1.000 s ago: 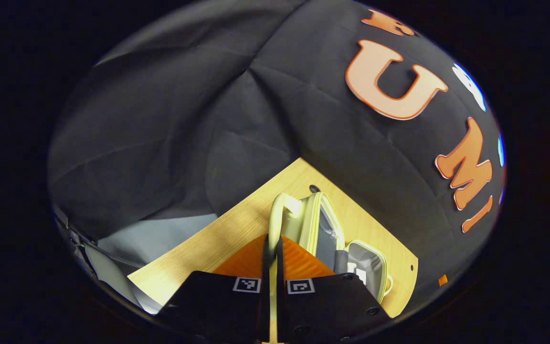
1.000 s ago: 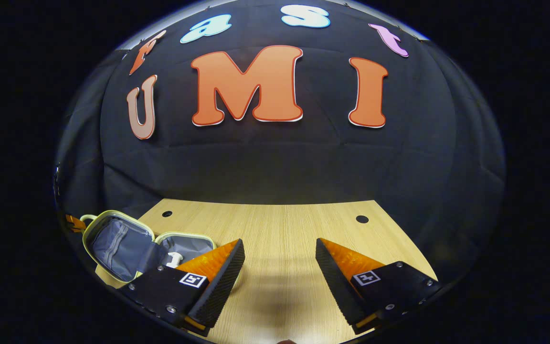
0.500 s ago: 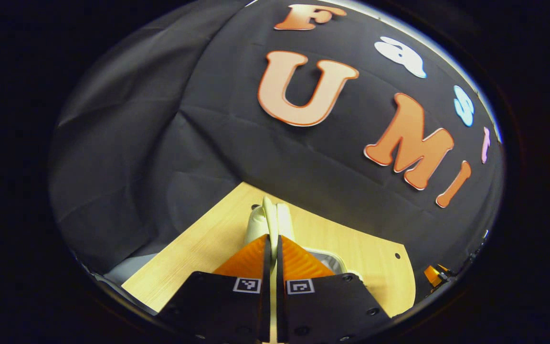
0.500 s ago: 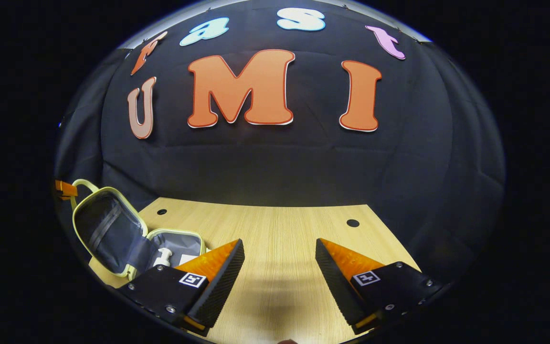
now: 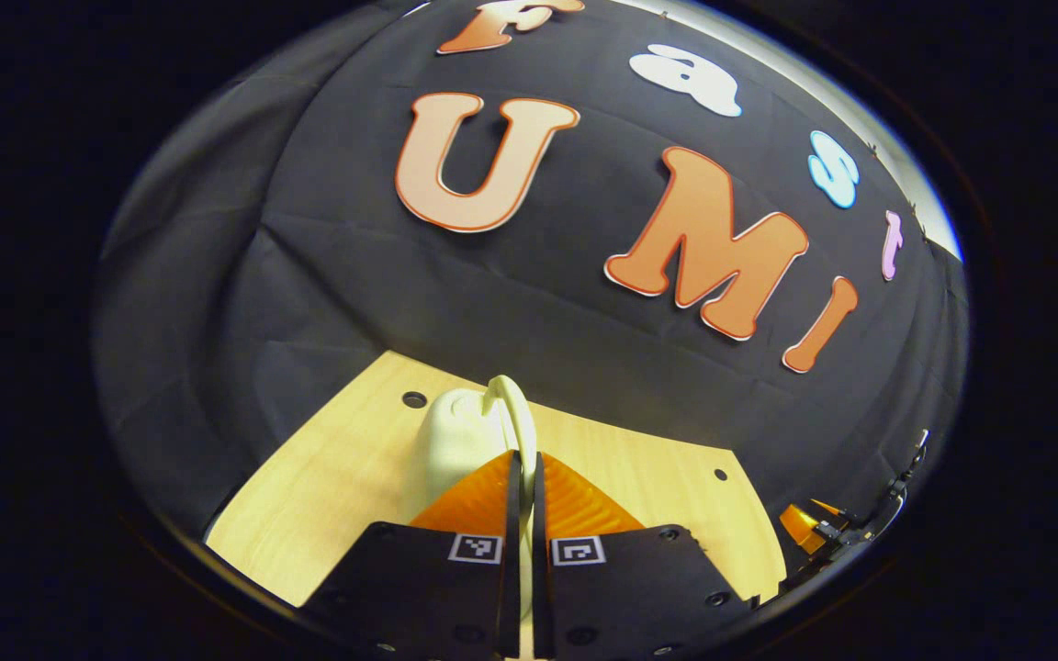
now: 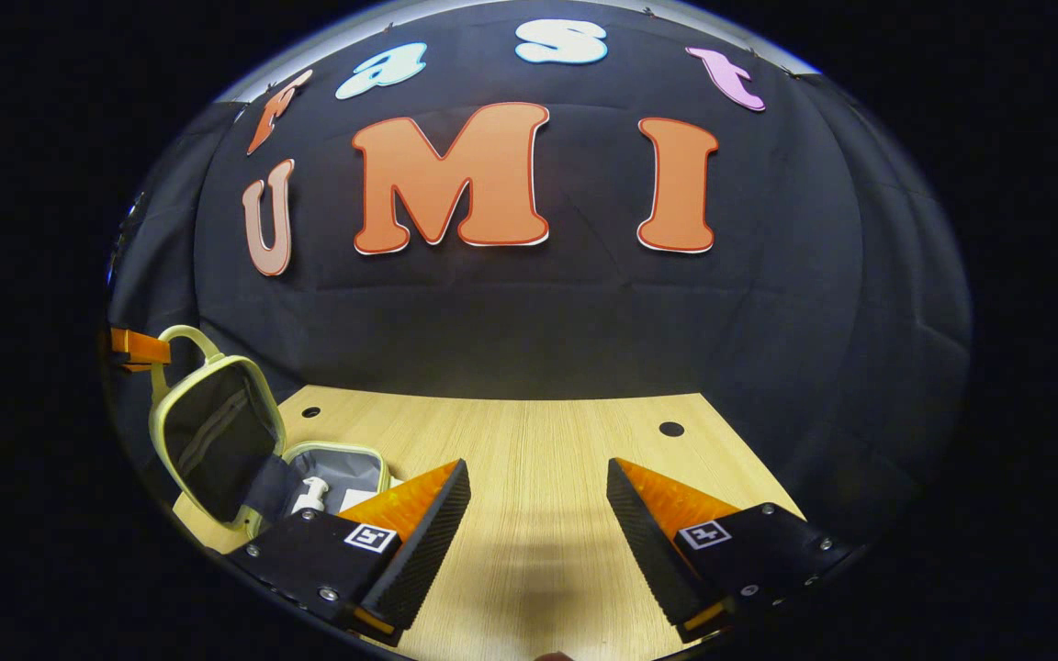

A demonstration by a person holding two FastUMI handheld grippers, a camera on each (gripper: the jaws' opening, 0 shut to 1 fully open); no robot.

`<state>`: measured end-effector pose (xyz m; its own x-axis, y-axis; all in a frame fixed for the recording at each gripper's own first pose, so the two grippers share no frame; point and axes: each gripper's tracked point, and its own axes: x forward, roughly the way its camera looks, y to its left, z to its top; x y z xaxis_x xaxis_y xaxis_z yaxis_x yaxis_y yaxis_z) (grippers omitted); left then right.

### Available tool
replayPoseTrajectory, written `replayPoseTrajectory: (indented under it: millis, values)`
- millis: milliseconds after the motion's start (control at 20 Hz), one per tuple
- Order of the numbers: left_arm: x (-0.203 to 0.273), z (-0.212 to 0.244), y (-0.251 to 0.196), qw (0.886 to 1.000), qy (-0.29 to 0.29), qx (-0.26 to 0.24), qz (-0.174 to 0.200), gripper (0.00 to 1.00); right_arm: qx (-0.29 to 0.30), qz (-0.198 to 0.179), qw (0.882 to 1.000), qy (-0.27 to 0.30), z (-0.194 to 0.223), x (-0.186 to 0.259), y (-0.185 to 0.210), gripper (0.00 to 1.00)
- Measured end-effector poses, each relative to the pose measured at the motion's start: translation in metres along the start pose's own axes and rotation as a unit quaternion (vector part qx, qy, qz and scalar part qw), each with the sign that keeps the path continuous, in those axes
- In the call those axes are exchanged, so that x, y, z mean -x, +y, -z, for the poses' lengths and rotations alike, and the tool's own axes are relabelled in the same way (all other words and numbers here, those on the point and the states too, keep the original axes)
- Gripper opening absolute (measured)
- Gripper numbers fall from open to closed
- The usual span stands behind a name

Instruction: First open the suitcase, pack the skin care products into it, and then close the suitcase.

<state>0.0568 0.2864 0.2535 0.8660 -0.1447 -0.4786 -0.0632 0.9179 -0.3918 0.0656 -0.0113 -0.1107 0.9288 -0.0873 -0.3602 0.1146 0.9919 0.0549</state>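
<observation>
Left tongs point(image 5: 522, 464) pinch the suitcase point(image 6: 217, 431) handle point(image 5: 512, 408); right tongs point(image 6: 538, 496) gape over bare table point(image 6: 538, 441).

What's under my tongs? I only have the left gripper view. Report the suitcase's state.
Observer: The suitcase is open. Its lid stands tilted up over the base, lifted by the handle that the left tongs pinch.
Operator: Tell me what's packed in it.
Observer: A white pump bottle sits in the grey-lined base, beside the raised lid.
</observation>
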Motion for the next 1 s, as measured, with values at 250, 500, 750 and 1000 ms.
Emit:
replayPoseTrajectory:
  millis: [250, 500, 750, 1000]
  values:
    - [-0.028, 0.023, -0.053, 0.999, 0.023, 0.015, 0.027, 0.06, -0.006, 0.008, 1.000, 0.028, 0.017, -0.002, -0.011, 0.96]
    - [-0.058, 0.061, -0.100, 0.995, 0.068, -0.014, 0.066, 0.05, -0.012, 0.024, 0.999, 0.024, 0.019, 0.003, -0.032, 0.96]
    - [-0.099, 0.122, -0.143, 0.985, 0.134, -0.047, 0.094, 0.06, -0.022, 0.034, 0.999, 0.025, 0.024, 0.007, -0.049, 0.96]
    - [-0.120, 0.175, -0.153, 0.974, 0.192, -0.079, 0.094, 0.06, -0.029, 0.037, 0.998, 0.031, 0.028, 0.007, -0.057, 0.96]
